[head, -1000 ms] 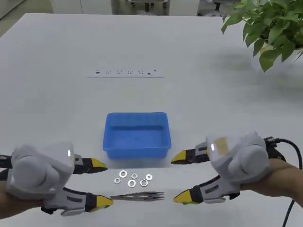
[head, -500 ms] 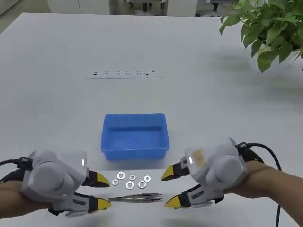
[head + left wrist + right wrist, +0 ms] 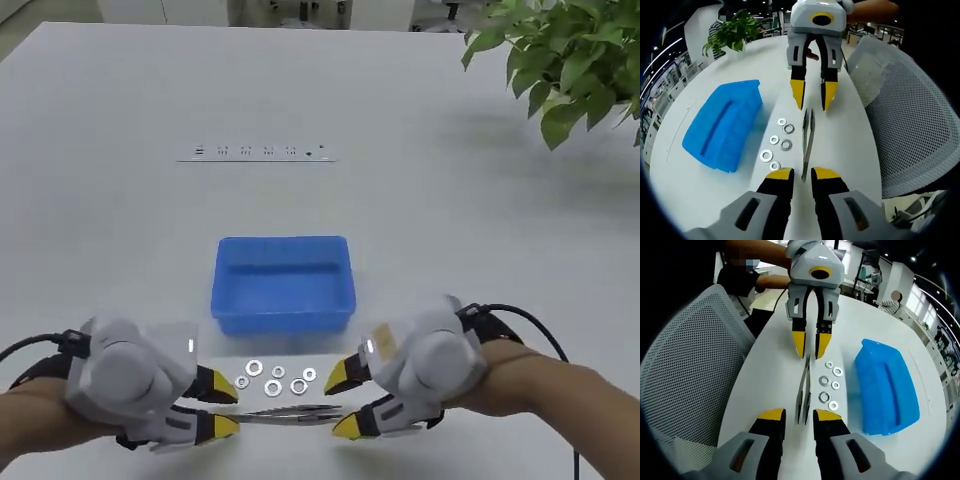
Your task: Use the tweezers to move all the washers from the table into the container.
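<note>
Metal tweezers (image 3: 285,414) lie flat on the white table near its front edge, with several washers (image 3: 272,378) loose just behind them. Behind the washers stands a blue container (image 3: 283,283), holding nothing I can see. My left gripper (image 3: 222,405) is open at the tweezers' left end, and my right gripper (image 3: 340,402) is open at their right end. In the left gripper view the tweezers (image 3: 807,137) run from my left gripper (image 3: 802,175) to the right gripper (image 3: 812,97). In the right gripper view they (image 3: 802,387) reach from my right gripper (image 3: 799,416) to the left gripper (image 3: 810,342).
A white power strip (image 3: 255,152) lies far back on the table. A leafy plant (image 3: 560,60) hangs over the far right corner. A grey mesh chair (image 3: 910,125) stands just off the table's front edge, beside both grippers.
Both grippers have moved inward and down toward the ends of the tweezers, the right one furthest. The tweezers, washers and container have stayed in place.
</note>
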Demonstrator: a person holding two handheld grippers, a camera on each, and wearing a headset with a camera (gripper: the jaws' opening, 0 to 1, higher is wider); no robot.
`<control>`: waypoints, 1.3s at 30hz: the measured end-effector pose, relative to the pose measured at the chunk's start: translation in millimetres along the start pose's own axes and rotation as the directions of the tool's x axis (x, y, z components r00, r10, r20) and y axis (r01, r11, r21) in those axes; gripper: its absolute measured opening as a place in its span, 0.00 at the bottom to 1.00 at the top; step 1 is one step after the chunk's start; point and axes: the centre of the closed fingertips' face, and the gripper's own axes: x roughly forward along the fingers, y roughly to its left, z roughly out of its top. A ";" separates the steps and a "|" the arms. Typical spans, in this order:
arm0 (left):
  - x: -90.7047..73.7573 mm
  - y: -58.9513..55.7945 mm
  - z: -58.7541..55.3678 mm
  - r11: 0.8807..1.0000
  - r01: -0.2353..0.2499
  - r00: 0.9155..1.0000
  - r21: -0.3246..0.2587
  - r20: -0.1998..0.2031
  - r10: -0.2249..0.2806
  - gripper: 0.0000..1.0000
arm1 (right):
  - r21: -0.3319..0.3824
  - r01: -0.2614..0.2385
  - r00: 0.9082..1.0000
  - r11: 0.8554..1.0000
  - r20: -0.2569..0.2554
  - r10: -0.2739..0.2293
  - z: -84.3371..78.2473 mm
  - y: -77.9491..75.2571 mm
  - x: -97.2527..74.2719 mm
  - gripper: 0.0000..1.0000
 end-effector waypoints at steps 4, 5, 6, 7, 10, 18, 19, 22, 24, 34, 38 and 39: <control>2.5 -1.9 -2.5 1.000 0.011 1.000 0.011 -0.014 -0.011 0.16 | -0.001 0.016 0.999 1.000 -0.034 -0.016 -6.2 -3.2 6.1 0.21; 3.0 -2.1 -2.5 1.000 0.012 1.000 0.013 -0.015 -0.011 0.15 | -0.002 0.014 0.999 1.000 -0.033 -0.015 -6.0 -2.8 6.7 0.20; 3.3 -2.3 -2.7 1.000 0.012 1.000 0.013 -0.016 -0.012 0.14 | 0.000 0.011 0.999 1.000 -0.031 -0.011 -5.5 -2.2 6.8 0.20; 3.9 -2.6 -3.0 1.000 0.013 1.000 0.014 -0.017 -0.013 0.14 | 0.002 0.010 0.999 1.000 -0.031 -0.010 -5.1 -1.9 7.4 0.19; 4.7 -2.1 -2.6 1.000 0.010 1.000 0.011 -0.010 -0.010 0.12 | 0.003 0.012 0.999 1.000 -0.046 -0.012 -7.4 -2.4 9.9 0.18; 5.3 1.0 -2.7 1.000 -0.002 1.000 0.017 -0.012 0.002 0.08 | 0.007 0.020 0.998 1.000 -0.056 -0.019 -8.6 -3.2 11.2 0.14; 5.2 0.8 -2.7 1.000 -0.002 1.000 0.020 -0.012 0.002 0.08 | 0.010 0.019 0.998 1.000 -0.056 -0.019 -8.8 -2.9 11.3 0.13; 5.1 0.6 -2.7 1.000 -0.001 1.000 0.030 -0.011 0.001 0.07 | 0.012 0.015 0.998 1.000 -0.055 -0.014 -9.1 -1.5 11.5 0.12; 5.2 0.1 -2.7 0.999 0.002 1.000 0.032 -0.011 -0.002 0.07 | 0.014 0.016 0.998 1.000 -0.055 -0.015 -9.5 -1.6 11.5 0.12; 4.8 -3.3 -1.2 0.999 0.005 1.000 0.050 -0.021 -0.004 0.07 | 0.022 0.021 0.998 1.000 -0.056 -0.020 -10.2 -1.4 10.4 0.12; 1.8 -4.1 2.7 0.999 0.003 1.000 0.054 -0.015 -0.002 0.07 | 0.012 0.020 0.998 1.000 -0.062 -0.020 -10.0 -1.3 10.9 0.12; 1.0 -4.2 3.7 0.999 0.002 1.000 0.054 -0.014 -0.002 0.07 | 0.011 0.021 0.998 1.000 -0.063 -0.020 -10.0 -1.3 10.8 0.12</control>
